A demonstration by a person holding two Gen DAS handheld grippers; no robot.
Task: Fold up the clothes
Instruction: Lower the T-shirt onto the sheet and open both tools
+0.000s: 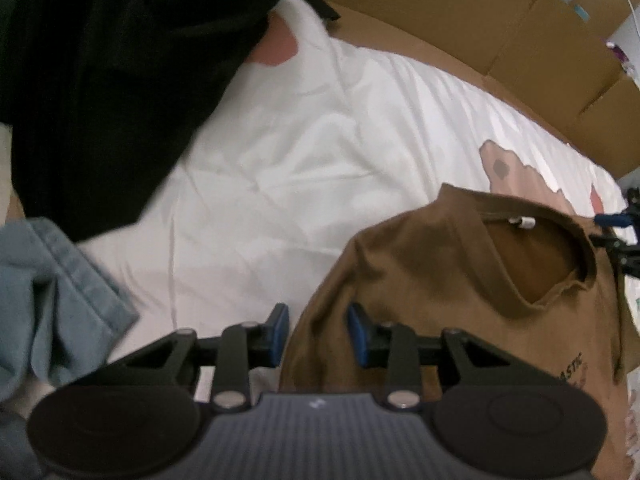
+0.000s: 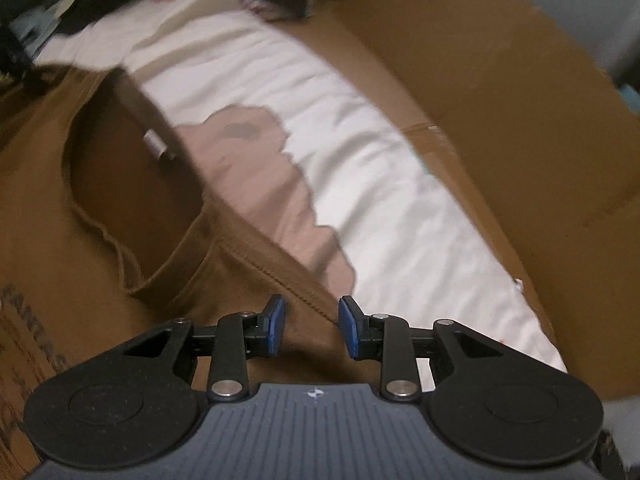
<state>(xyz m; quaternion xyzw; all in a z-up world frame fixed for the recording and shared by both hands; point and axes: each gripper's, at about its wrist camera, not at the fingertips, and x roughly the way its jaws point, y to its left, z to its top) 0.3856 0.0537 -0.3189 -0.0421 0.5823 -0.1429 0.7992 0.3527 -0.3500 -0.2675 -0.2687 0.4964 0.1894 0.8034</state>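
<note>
A brown shirt (image 1: pixel 460 292) is being laid flat on the white sheet (image 1: pixel 280 168) of a bed, neck opening up and collar label showing, presumably so its shoulders can be taken for folding. The left claw (image 1: pixel 318 334) is being held over the shirt's left edge with its blue pads parted, one over sheet and one over cloth, nothing pinched. The right claw (image 2: pixel 312 328) is likewise being held apart above the shoulder seam beside the neck, gripping nothing. Dark clothes (image 1: pixel 100 80) and a denim piece (image 1: pixel 52 300) are being kept aside. Cardboard (image 1: pixel 500 40) is lining the far side.
</note>
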